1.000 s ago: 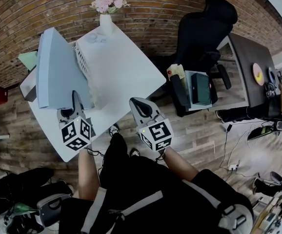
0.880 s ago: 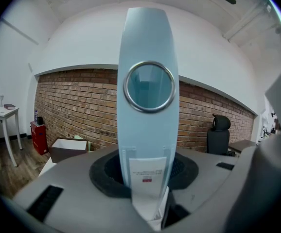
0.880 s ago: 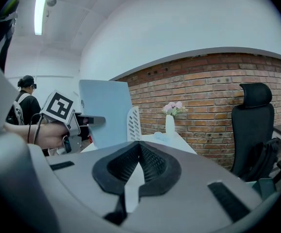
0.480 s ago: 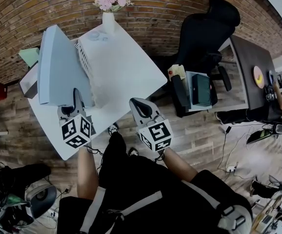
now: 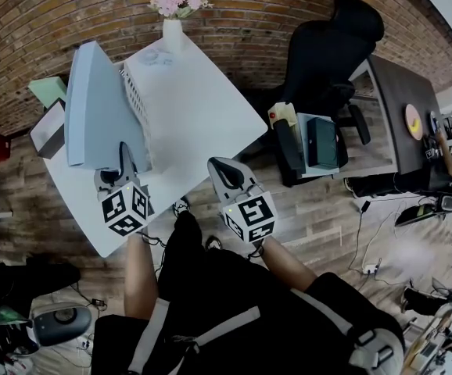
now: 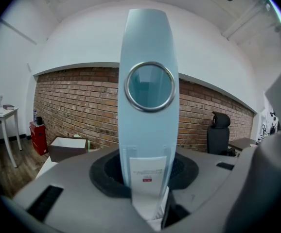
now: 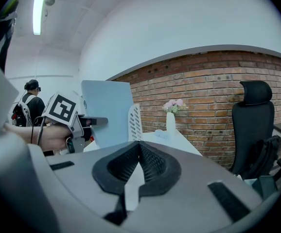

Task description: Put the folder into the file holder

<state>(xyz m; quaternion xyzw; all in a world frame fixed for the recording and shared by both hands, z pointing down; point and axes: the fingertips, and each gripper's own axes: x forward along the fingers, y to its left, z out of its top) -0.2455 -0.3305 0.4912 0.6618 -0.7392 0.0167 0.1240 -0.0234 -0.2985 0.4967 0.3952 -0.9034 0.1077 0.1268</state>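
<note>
Folder [image 5: 93,108], pale blue, stands upright over the left part of the table [image 5: 202,116], just left of the white file holder [image 5: 134,100]. The left tongs [image 5: 123,161] clamp the lower end of its spine, with the forearm stretched forward and pointing nearly level. The right tongs [image 5: 224,172] hover at the table's near edge, jaws pressed together on nothing, forearm also forward.

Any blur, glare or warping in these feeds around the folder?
Head view: sharp at centre, evenly lit, heavy fisheye curving the brick wall and table edges. Left gripper view: the folder fills the centre, bowed by the lens, label slightly soft, no glare. Right gripper view: dark foreground, bright ceiling light at top left.
</note>
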